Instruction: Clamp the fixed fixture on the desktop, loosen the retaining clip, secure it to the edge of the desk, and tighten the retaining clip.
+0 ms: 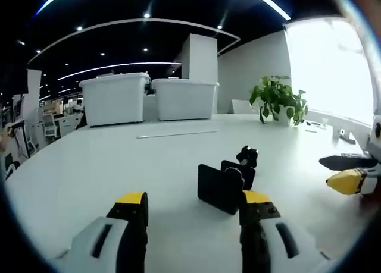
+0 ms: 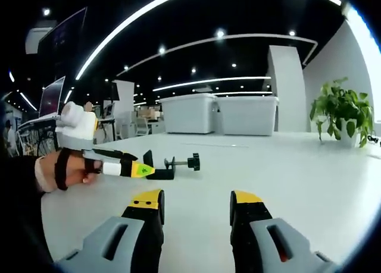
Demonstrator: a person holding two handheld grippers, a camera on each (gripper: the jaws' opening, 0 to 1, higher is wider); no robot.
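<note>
Black and C-shaped, the clamp fixture (image 1: 226, 187) lies on the smooth white bench (image 1: 119, 160), its threaded screw and knob (image 2: 193, 162) jutting sideways. Left tool (image 1: 193, 210) sits just short of it, jaws apart; right tool (image 2: 196, 209) likewise gapes, holding nothing. Yellow tips carry a marking too small to read.

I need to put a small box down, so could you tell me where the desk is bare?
The desk is bare between the clamp and the two white bins, and left of the clamp. It is also bare between the clamp and the plant. It is crowded around the clamp, where the left gripper and right gripper approach.
</note>
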